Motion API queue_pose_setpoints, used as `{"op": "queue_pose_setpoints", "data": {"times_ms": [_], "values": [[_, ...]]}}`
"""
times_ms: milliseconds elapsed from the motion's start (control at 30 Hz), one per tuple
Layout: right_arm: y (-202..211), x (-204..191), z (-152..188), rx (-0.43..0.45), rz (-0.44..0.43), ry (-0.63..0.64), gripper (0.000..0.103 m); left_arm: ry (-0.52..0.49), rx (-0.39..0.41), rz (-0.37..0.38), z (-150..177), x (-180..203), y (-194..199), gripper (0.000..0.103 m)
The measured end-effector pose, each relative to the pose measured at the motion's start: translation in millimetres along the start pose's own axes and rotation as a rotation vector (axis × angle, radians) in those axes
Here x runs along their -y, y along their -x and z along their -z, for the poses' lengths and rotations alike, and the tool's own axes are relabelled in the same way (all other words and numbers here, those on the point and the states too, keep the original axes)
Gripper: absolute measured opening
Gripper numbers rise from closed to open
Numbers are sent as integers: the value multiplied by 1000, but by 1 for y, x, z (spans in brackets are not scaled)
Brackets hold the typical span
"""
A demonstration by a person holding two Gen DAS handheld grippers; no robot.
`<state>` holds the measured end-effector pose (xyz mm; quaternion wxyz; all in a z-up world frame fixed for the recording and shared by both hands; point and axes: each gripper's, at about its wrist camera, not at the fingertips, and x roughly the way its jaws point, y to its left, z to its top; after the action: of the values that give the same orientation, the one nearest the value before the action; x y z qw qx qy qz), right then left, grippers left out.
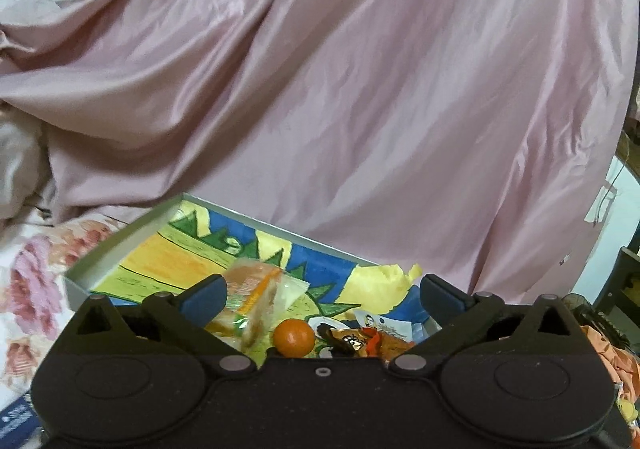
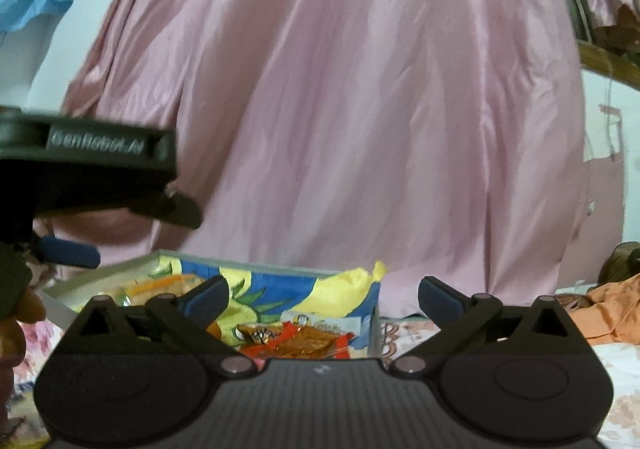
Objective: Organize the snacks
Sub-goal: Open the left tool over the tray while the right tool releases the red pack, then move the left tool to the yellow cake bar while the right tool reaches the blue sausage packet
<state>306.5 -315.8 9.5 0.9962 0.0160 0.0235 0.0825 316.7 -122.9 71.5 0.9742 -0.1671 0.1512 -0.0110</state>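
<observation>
Left gripper (image 1: 322, 291): jaws spread wide, grasping nothing, poised over the shallow box (image 1: 120, 237) on the floral bed (image 1: 28, 277). Right gripper (image 2: 323, 291): jaws likewise released and empty. Inside the box, on its colourful lining: clear-wrapped snack packets (image 1: 256, 297) toward the left edge, a small orange (image 1: 294, 337) mid-box, orange-and-brown wrapped snacks (image 1: 360, 339) by the right edge. Pink satin curtain (image 1: 360, 89) hangs behind.
</observation>
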Motion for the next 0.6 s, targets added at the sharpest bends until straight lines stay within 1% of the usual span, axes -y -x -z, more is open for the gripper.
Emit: {"op": "queue_pose_setpoints", "data": {"times_ms": [100,167,400,500,600], "values": [[17,4,-8,49,17,-14,103,-8,22,-3,0,-6,20,102],[24,7,-12,60,33,-30,103,-17,32,-9,1,-9,33,102],[51,12,-14,37,52,-71,103,-54,58,-42,5,-25,79,102],[67,10,-12,18,38,-90,103,-75,61,-56,11,-33,99,102],[86,5,-11,-2,20,-82,103,-86,49,-68,20,-42,117,102]]}}
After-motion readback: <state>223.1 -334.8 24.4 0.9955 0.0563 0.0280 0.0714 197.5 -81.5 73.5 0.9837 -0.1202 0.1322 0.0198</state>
